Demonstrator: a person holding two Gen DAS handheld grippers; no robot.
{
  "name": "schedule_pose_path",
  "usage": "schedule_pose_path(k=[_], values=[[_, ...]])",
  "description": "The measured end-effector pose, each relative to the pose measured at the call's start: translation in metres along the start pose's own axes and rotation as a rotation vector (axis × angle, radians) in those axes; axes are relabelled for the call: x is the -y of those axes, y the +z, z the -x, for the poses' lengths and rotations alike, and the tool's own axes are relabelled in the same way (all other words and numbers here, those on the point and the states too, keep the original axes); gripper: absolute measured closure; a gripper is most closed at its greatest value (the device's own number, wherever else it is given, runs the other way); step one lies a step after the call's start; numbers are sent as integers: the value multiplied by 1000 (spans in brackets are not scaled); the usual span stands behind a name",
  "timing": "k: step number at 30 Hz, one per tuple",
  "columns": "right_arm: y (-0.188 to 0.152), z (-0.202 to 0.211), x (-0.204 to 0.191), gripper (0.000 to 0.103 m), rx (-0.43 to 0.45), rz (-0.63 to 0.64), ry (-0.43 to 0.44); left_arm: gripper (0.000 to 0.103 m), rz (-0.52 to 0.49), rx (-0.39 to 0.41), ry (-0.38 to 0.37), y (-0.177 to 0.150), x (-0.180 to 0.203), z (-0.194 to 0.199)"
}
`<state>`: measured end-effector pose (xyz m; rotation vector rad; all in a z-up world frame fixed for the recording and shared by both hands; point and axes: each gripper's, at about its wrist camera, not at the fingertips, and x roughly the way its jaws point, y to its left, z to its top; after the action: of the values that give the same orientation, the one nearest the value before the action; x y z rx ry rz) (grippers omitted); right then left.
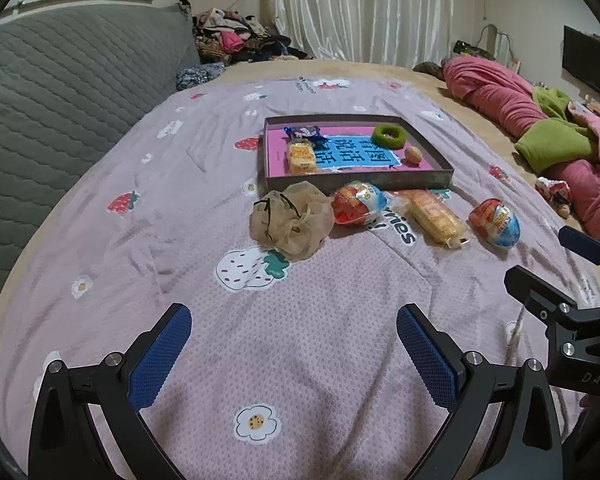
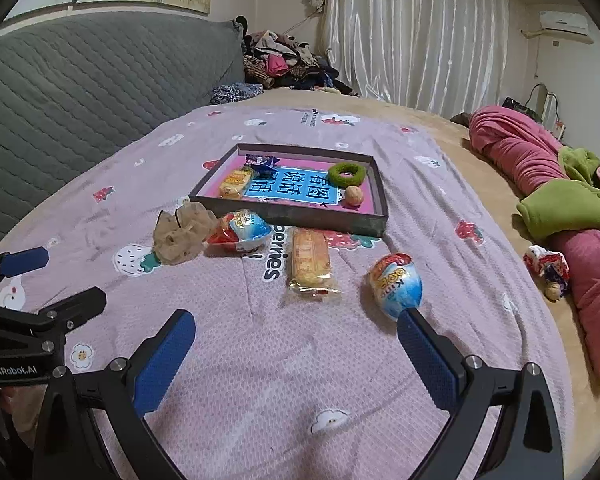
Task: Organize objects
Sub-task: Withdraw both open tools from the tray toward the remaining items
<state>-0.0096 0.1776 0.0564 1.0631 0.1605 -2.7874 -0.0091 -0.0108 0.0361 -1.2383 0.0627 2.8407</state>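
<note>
A shallow grey box (image 1: 360, 179) (image 2: 300, 216) with a pink and blue bottom lies on the bed. In it are a yellow snack pack (image 1: 301, 156) (image 2: 234, 182), a blue wrapper (image 1: 302, 133), a green ring (image 1: 389, 136) (image 2: 346, 173) and a small round ball (image 1: 413, 155) (image 2: 354, 195). In front of it lie a beige mesh scrunchie (image 1: 292, 220) (image 2: 182, 232), two foil eggs (image 1: 358, 203) (image 1: 495, 222) (image 2: 240, 231) (image 2: 396, 285) and a long snack pack (image 1: 432, 216) (image 2: 311, 266). My left gripper (image 1: 294, 350) and right gripper (image 2: 296, 356) are both open and hold nothing, well short of the objects.
A pink strawberry-print sheet (image 1: 300, 320) covers the bed. A grey quilted headboard (image 1: 60, 100) stands at the left, piled clothes (image 1: 236, 40) at the back. Pink and green bedding (image 1: 560, 152) and a small doll (image 2: 550, 266) lie at the right.
</note>
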Motion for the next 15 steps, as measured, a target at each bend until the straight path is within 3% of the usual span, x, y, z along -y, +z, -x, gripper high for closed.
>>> schedule_pose_path(k=[6,15], values=[[2,-18,-6,1,-15,29,-16,1,-4,-32,-6,10,2,-18],[14,-47,-11,1,-56,62,-34,1,3,-11,21,48,-3,-43]])
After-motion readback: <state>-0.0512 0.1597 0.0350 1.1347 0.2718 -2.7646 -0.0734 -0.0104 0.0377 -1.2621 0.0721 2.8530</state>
